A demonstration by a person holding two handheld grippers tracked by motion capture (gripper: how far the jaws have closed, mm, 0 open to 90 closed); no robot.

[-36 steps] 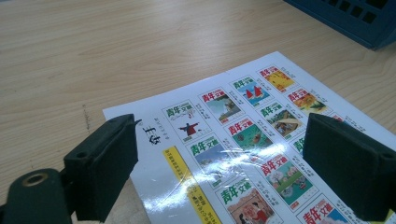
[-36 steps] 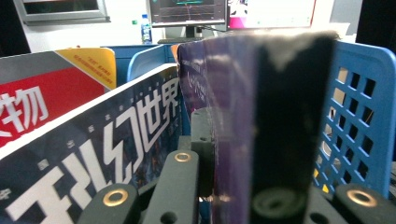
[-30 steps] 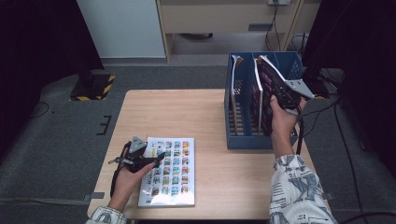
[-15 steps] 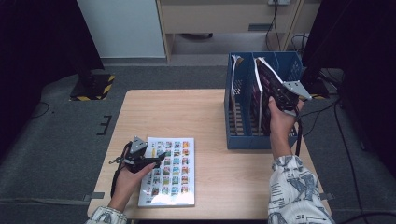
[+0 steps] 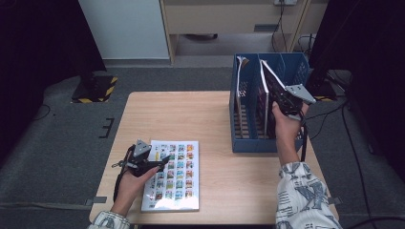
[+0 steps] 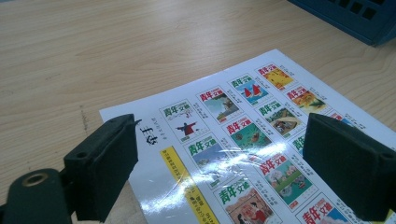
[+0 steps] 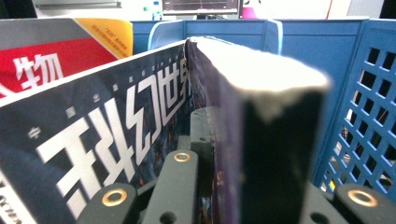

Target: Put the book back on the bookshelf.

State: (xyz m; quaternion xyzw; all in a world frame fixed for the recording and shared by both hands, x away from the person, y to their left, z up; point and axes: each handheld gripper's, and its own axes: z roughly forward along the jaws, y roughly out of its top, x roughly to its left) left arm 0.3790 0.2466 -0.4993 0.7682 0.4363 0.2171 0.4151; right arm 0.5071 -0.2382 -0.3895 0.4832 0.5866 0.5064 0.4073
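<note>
Nothing moved, right gripper (image 5: 282, 99) clamps dark magazine (image 7: 107, 140), left gripper (image 5: 157, 164) open over 青年文摘 sheet (image 6: 243, 140)

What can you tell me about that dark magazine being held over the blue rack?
The dark magazine is thin and glossy, its navy-purple cover bearing large white characters and its page edges white. It stands tilted in the blue rack, in a compartment toward the rack's right side. The right gripper is shut on its upper edge.

Grey carpet floor (image 5: 57, 143), wooden table (image 5: 191, 114)
</note>
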